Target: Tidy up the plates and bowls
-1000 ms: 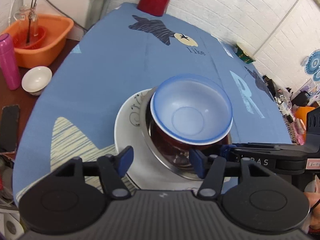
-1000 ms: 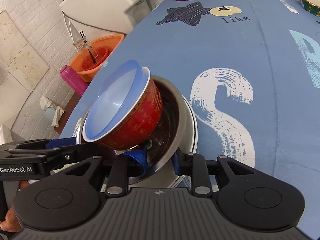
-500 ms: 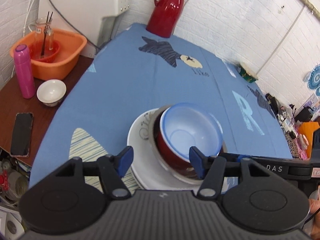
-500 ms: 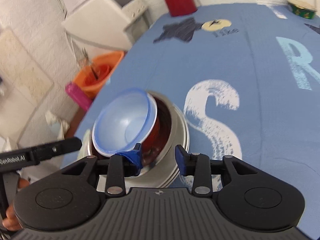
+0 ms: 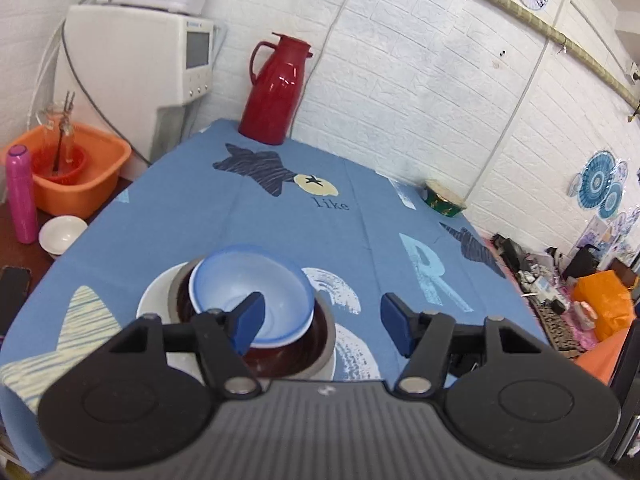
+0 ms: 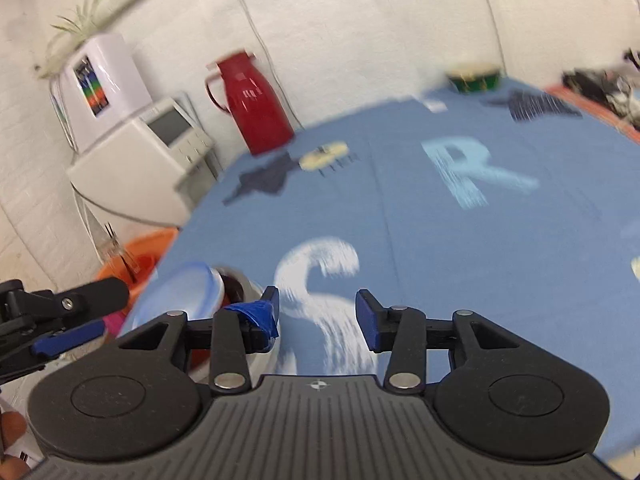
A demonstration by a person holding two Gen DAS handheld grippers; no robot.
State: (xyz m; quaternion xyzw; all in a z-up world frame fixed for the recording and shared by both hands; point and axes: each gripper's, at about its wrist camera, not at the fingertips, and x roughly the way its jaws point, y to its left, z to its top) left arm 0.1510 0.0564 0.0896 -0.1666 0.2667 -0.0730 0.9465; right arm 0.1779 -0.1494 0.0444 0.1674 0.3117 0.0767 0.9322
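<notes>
A stack stands on the blue tablecloth: a white plate (image 5: 154,300) at the bottom, a steel bowl (image 5: 325,338), a dark red bowl (image 5: 280,356) and a blue bowl (image 5: 280,280) on top. My left gripper (image 5: 322,322) is open above and behind the stack, holding nothing. My right gripper (image 6: 318,314) is open too, empty, with the blue bowl (image 6: 180,294) blurred at its lower left. The left gripper (image 6: 60,320) shows at the left edge of the right wrist view.
A red thermos jug (image 5: 276,92) stands at the table's far end, a green tin (image 5: 442,200) at far right. Left of the table are an orange basin (image 5: 76,176), a pink bottle (image 5: 20,192), a small white bowl (image 5: 62,232), a phone (image 5: 12,296) and a white appliance (image 5: 132,60).
Both grippers have risen and drawn back from the stack, tilting up toward the wall. The right gripper let go of the steel bowl's rim and opened wider. The stack now sits level.
</notes>
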